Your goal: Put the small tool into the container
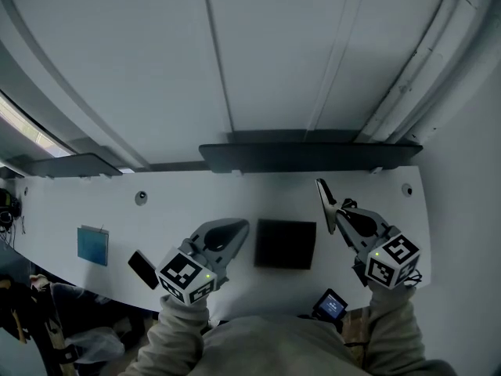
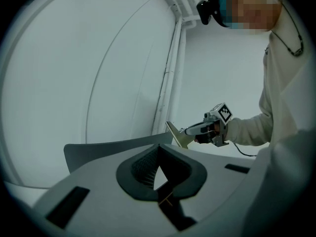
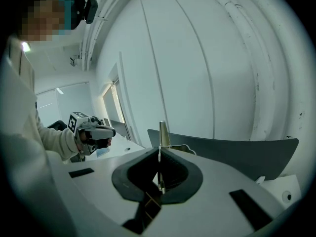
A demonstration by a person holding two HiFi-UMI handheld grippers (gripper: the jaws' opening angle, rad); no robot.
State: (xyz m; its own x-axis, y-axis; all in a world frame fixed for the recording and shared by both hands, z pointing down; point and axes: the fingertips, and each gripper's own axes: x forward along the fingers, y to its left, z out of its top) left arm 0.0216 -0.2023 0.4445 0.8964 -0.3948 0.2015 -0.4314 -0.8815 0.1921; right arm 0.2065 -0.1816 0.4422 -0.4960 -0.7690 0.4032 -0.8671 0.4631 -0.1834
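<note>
While your left gripper (image 1: 237,229) hangs over the desk (image 1: 94,202) with jaws together on nothing, the black container (image 1: 286,244), so I judge that square, sits just right of it. Further right, your right gripper (image 1: 337,209) pinches the small tool (image 1: 323,197), a thin flat blade, long axis pointing away toward the wall. Container lies left of the blade; right hand carries.

bare white office-like workroom: long white desk (image 1: 235,198) with cable holes (image 1: 141,197), dark divider panels (image 1: 309,157), wall conduits (image 1: 423,69)
</note>
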